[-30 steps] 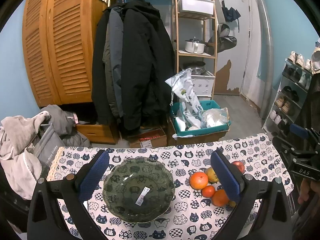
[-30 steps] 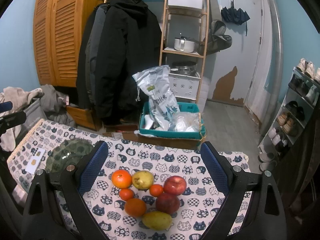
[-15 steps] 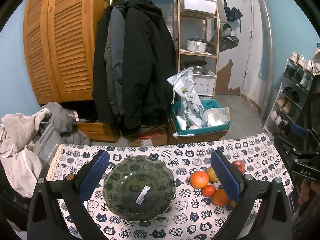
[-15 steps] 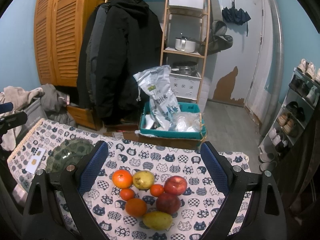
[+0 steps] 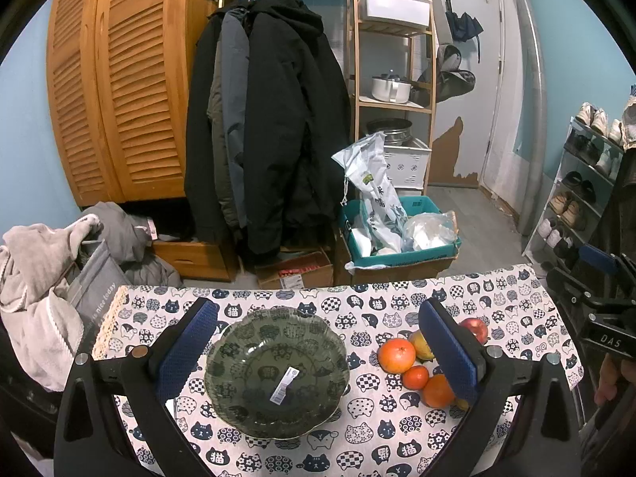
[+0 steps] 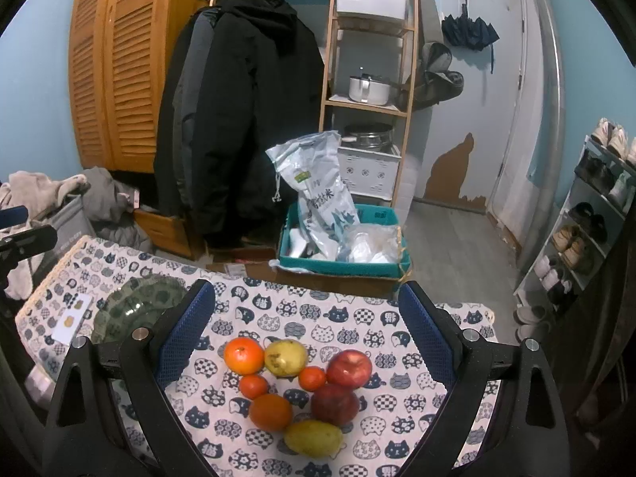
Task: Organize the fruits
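Nearest right gripper (image 6: pixel 306 342), pear (image 6: pixel 313 438) crosswise.

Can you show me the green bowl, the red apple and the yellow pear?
Green glass bowl (image 5: pixel 254 361), left wrist view, inner wall.
Round red apple (image 6: pixel 349 368), right wrist view, middle.
Yellow pear (image 6: pixel 286 357), right wrist view, middle.

Your left gripper (image 5: pixel 318 348) hangs level, jaws spread wide. Your right gripper (image 6: pixel 308 336) does likewise, empty.
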`<state>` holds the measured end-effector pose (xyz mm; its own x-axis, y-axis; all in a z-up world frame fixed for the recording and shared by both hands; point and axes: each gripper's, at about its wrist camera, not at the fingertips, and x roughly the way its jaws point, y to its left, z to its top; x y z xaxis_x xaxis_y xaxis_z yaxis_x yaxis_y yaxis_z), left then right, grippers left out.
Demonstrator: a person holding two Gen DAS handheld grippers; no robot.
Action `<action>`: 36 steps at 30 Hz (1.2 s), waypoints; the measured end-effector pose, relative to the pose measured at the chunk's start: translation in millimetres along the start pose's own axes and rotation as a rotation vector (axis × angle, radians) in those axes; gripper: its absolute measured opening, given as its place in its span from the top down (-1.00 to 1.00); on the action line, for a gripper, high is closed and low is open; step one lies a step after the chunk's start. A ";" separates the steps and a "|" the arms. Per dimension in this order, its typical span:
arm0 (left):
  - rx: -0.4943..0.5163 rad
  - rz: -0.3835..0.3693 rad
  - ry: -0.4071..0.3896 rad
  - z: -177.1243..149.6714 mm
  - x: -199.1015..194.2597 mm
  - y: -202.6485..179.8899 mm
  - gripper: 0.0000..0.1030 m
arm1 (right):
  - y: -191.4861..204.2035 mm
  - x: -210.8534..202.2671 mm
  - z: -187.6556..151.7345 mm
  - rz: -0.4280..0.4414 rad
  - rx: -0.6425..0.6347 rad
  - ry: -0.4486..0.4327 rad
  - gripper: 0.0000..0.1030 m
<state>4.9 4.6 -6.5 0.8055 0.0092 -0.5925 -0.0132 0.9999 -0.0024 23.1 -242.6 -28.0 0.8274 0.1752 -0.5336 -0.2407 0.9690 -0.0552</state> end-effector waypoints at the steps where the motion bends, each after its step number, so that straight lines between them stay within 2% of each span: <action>1: 0.000 0.001 -0.001 -0.7 0.4 0.0 -0.99 | -0.1 0.0 0.1 0.000 0.000 -0.001 -0.78; 36: -0.009 -0.007 -0.006 -1.5 -3.5 0.6 -0.99 | 0.3 -0.5 0.5 -0.003 0.000 -0.002 -0.78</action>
<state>1.2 5.2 -5.6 0.8092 0.0018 -0.5875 -0.0126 0.9998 -0.0143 22.8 -242.2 -27.3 0.8290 0.1722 -0.5321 -0.2377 0.9697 -0.0566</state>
